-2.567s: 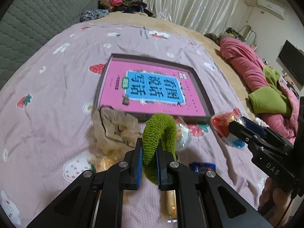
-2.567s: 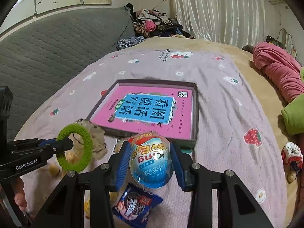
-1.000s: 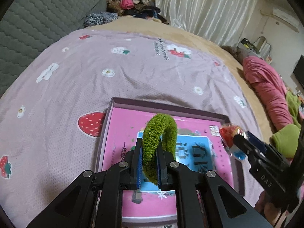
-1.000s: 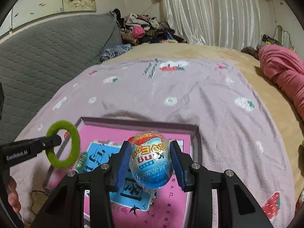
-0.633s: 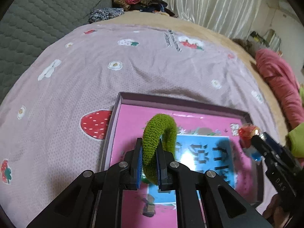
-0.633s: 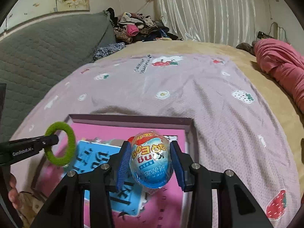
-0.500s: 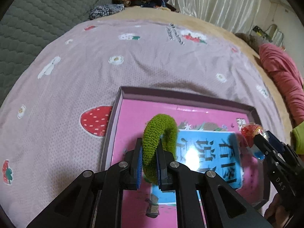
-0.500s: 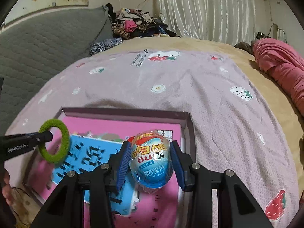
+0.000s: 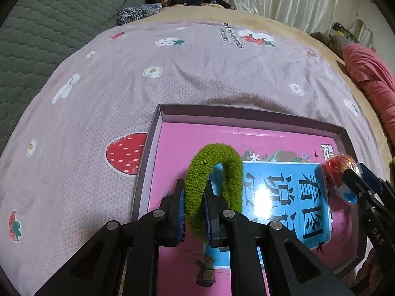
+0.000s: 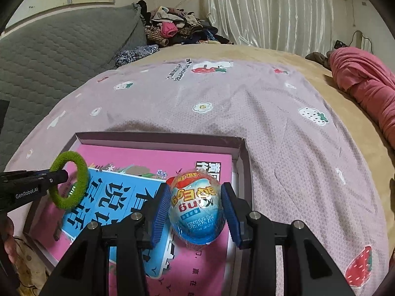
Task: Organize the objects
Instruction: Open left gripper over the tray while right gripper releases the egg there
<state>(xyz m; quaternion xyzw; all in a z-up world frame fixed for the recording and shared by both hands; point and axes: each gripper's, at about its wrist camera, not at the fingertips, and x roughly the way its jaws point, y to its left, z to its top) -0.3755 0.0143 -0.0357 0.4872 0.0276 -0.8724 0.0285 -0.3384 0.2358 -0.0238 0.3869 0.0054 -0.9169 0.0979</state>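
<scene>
Nothing lies in the shallow purple cardboard tray (image 9: 249,120) yet: your left gripper (image 9: 193,203) pinches the fuzzy green hair ring (image 9: 214,170), your right gripper (image 10: 195,209) clamps the foil-wrapped egg (image 10: 196,207), both above it.

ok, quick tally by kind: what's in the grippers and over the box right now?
Fuzzy green hair ring, pinched in the left gripper: 1
Foil-wrapped blue and red toy egg, clamped in the right gripper: 1
Shallow purple-walled cardboard box with pink and blue printed floor: 1
Total: 3
</scene>
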